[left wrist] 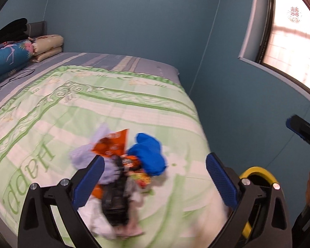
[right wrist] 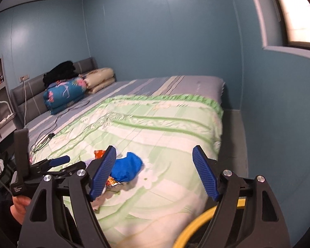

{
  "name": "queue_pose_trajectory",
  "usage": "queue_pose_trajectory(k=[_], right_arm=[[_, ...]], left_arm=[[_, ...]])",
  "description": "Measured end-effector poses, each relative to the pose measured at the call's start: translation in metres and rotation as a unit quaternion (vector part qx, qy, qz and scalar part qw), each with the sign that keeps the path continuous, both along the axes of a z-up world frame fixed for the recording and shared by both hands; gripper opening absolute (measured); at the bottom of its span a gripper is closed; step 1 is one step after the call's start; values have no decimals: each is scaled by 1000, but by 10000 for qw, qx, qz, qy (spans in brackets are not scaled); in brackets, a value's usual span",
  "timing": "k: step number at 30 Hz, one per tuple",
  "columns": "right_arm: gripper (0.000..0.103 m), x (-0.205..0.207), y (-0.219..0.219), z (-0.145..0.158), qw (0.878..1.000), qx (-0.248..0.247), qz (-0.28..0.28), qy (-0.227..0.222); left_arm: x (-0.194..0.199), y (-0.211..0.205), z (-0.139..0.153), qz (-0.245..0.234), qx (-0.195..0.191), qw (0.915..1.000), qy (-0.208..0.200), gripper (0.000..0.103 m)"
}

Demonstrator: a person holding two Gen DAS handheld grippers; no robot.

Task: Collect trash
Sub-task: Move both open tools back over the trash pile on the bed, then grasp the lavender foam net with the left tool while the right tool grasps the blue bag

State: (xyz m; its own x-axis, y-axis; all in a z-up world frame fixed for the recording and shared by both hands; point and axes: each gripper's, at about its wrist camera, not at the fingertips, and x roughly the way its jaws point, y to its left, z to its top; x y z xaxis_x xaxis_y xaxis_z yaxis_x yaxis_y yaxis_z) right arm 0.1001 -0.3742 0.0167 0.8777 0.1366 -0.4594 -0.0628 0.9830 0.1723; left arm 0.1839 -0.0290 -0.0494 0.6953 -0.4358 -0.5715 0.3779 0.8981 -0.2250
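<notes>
Scene: a heap of trash [left wrist: 122, 171] lies on the green-and-white quilt [left wrist: 93, 107] near the foot of a bed in a blue-walled room.
Trash: an orange snack wrapper [left wrist: 111, 142], a crumpled blue piece [left wrist: 148, 155], a dark wrapper [left wrist: 115, 202], pale lilac and white scraps, all touching in one loose pile; motion blur hides finer detail.
Left gripper: the left gripper [left wrist: 155, 183] hangs over the heap with its jaws spread wide and nothing between its blue pads; the pile sits toward its left finger.
Right gripper: the right gripper [right wrist: 155, 173] also stands with jaws well apart and empty, pointing over the quilt just right of the heap.
Handling: likely feather-light, crinkly and slick film and soft paper or cloth; nothing looks fragile. Pieces may slide off one another or spring back, so a single pinch probably will not carry the whole lot.
Where to hold: best judged at a bunched fold, such as the raised hump of the blue piece or the middle of the orange wrapper, not a flat edge lying on the quilt.
Left view only: the full spread of the pile, and a yellow rim [left wrist: 258, 171] beside the bed.
Right view only: the person's hand [right wrist: 20, 206] on the left gripper's handle, the headboard with folded bedding [right wrist: 66, 93], and a shelf at the wall.
</notes>
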Motion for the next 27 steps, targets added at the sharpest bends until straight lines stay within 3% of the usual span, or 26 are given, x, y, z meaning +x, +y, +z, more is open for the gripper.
queue_pose_trajectory(k=[14, 20, 27], right_arm=[[73, 110, 66, -61, 9912, 110, 1014, 847], [74, 152, 83, -93, 9788, 240, 1332, 1540], [73, 185, 88, -134, 9677, 456, 1244, 2145]], left_arm=[[31, 54, -49, 287, 76, 9988, 384, 95], [50, 62, -59, 321, -139, 9979, 538, 95], [70, 75, -69, 464, -547, 9949, 715, 95]])
